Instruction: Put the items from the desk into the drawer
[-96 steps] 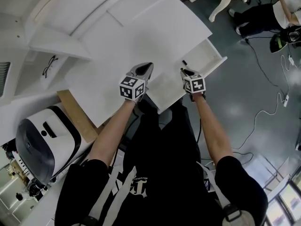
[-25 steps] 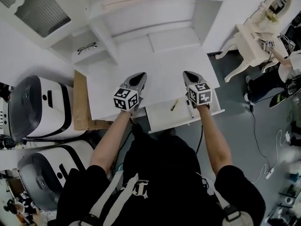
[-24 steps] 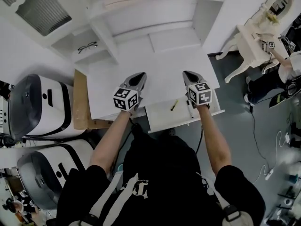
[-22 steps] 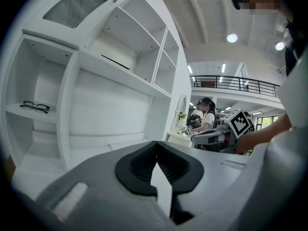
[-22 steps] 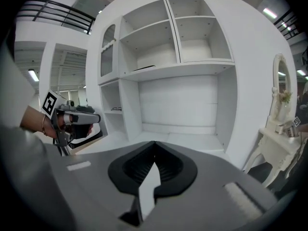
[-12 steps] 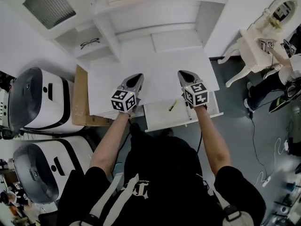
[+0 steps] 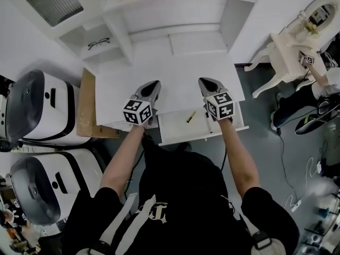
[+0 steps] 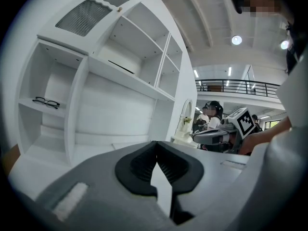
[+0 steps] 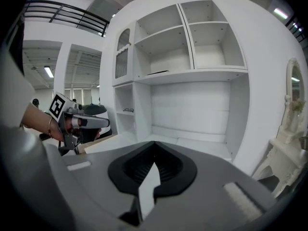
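Head view shows me two white machines (image 7: 32,108) at far left, one pair of glasses (image 7: 99,43) on an upper-left shelf (image 7: 85,54), my left gripper (image 7: 154,83) and right gripper (image 7: 203,82) both closed, empty, over the central desk (image 7: 178,89), and one pencil (image 7: 190,116) in the open drawer (image 7: 175,133) just below.

Bright even light from ceiling lamps (image 8: 236,40), soft shadows, fisheye bending and dark corners in gripper views
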`<control>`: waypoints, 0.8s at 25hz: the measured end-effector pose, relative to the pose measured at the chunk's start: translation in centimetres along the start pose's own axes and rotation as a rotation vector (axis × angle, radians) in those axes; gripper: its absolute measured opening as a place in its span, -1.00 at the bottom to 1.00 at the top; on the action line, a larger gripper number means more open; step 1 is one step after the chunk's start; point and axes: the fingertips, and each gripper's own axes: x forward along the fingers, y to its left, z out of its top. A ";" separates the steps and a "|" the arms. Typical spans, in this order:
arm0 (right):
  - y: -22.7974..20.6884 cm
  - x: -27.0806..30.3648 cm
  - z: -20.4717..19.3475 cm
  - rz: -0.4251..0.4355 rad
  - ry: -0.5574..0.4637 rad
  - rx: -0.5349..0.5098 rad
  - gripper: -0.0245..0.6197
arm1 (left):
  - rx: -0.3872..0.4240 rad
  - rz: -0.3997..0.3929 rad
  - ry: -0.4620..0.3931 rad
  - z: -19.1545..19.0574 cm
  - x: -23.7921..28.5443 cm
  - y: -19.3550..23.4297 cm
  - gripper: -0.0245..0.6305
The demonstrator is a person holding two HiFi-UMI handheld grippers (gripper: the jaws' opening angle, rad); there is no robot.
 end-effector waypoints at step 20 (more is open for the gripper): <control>-1.4 0.1 -1.0 0.008 0.016 0.018 -0.91 | 0.004 0.002 0.017 -0.3 1.6 -0.5 -0.91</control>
